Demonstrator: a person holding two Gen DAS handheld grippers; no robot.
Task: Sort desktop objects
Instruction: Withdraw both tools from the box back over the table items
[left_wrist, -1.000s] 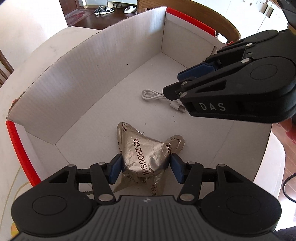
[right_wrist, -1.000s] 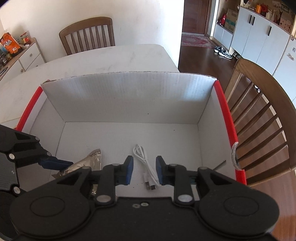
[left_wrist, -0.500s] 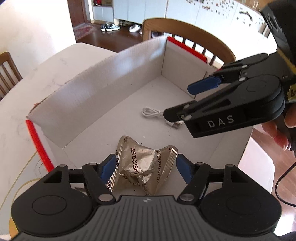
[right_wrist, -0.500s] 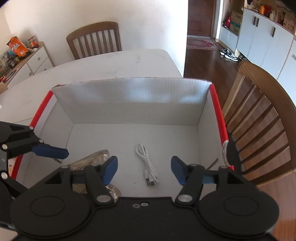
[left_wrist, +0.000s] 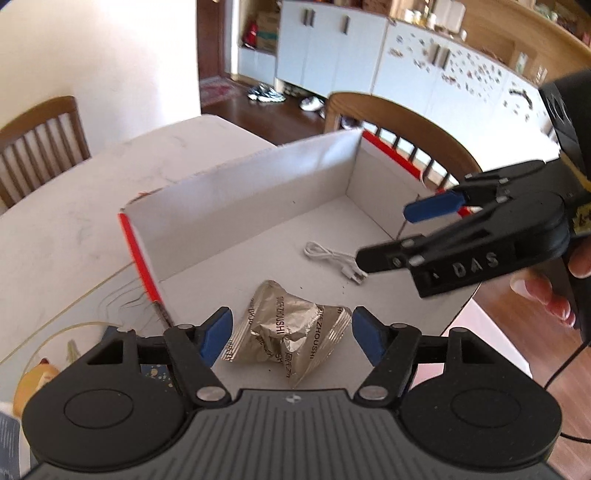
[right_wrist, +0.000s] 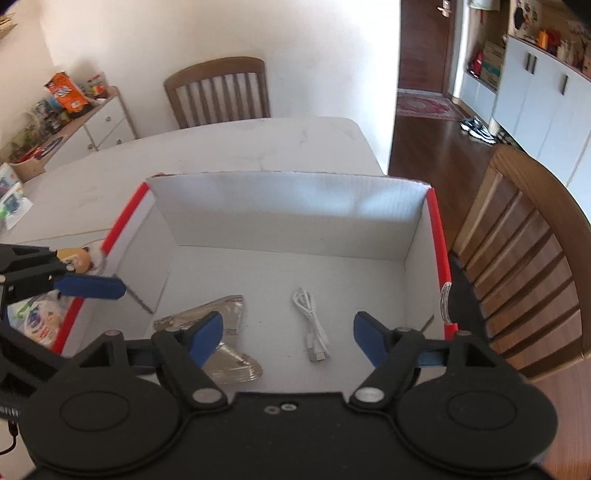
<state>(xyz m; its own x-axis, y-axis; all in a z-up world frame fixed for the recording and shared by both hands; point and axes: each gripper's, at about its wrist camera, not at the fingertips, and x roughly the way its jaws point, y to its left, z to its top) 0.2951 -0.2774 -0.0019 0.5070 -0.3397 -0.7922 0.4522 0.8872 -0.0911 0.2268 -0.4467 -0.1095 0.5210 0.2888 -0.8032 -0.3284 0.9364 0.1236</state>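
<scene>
A white cardboard box (left_wrist: 258, 195) with red edges stands on the table. A crumpled silver snack packet (left_wrist: 291, 328) and a coiled white USB cable (left_wrist: 332, 256) lie on its floor. My left gripper (left_wrist: 291, 332) is open and empty above the packet, which lies loose between the spread fingers. My right gripper (right_wrist: 288, 332) is open and empty above the box's near side; the cable (right_wrist: 312, 317) and the packet (right_wrist: 221, 325) lie below it. The right gripper also shows in the left wrist view (left_wrist: 402, 236).
The box sits at the corner of a white marble table (right_wrist: 221, 155). A wooden chair (right_wrist: 524, 266) stands close on the right, another (right_wrist: 218, 92) at the far side. A small toy figure (right_wrist: 75, 258) and printed packets (right_wrist: 37, 317) lie left of the box.
Both grippers have opened and risen away from the box floor. The left let go of the snack packet, which now lies loose; the right opened above the cable.
</scene>
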